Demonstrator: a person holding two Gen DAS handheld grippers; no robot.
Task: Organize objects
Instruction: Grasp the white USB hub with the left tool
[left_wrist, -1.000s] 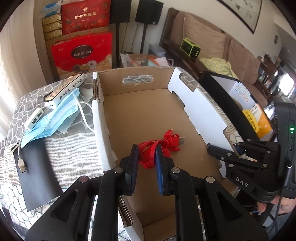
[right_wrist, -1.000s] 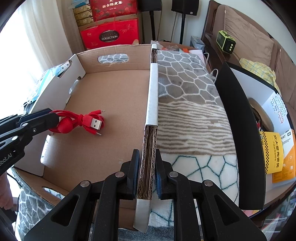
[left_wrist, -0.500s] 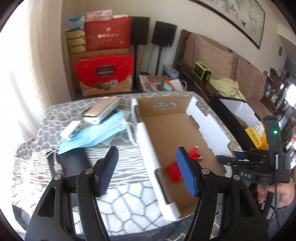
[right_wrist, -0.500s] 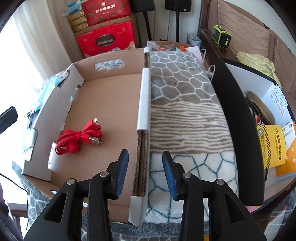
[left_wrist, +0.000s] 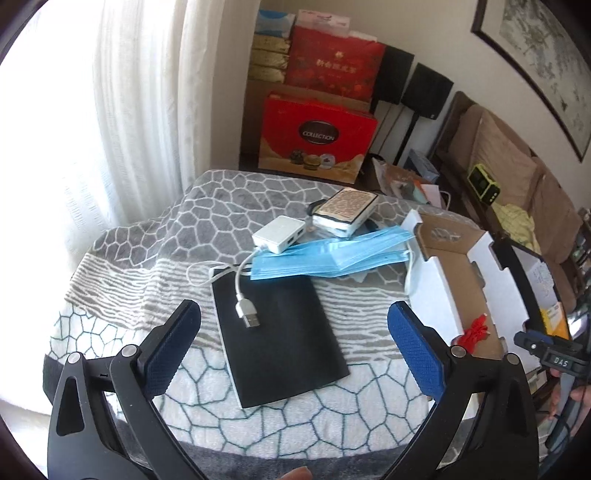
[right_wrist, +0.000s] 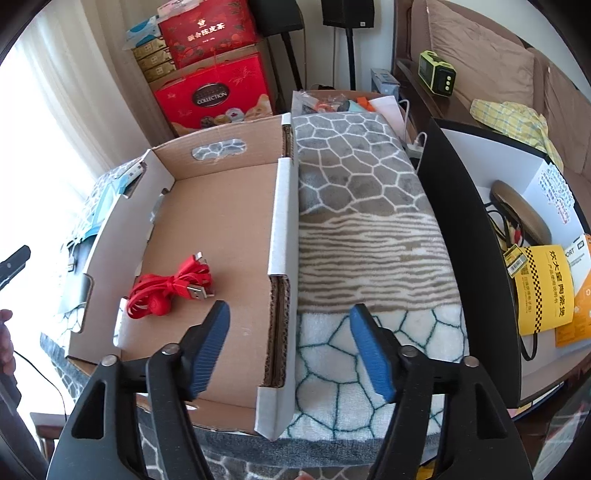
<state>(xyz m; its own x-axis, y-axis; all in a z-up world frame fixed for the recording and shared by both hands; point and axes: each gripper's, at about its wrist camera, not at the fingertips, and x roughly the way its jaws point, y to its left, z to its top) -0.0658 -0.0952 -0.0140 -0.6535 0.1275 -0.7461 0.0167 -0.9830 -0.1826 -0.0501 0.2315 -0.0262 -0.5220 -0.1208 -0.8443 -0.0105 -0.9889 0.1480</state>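
Your left gripper hangs above the grey, white and teal patterned blanket with its jaws spread wide; they have just been opening, and nothing sits between the blue ribbed pads, only the flat black rectangular pad lying on the blanket below them. A white USB cable trails across that black pad from a small white rectangular hub, and a fanned stack of light blue disposable face masks lies just beyond, partly under the hub. A white box with a printed label rests beside the hub, farther back. Your right gripper is also parted, its jaws having just been opening, and the pads stand clear on either side of the right wall of the shallow brown cardboard tray with white outer faces, neither one pressing on it. The bundled red USB cable lies on the tray floor near its front left corner, loose and well apart from both grippers; in the left wrist view it shows as a small red tuft inside the tray at the right. Red gift boxes stand behind the tray against the wall.
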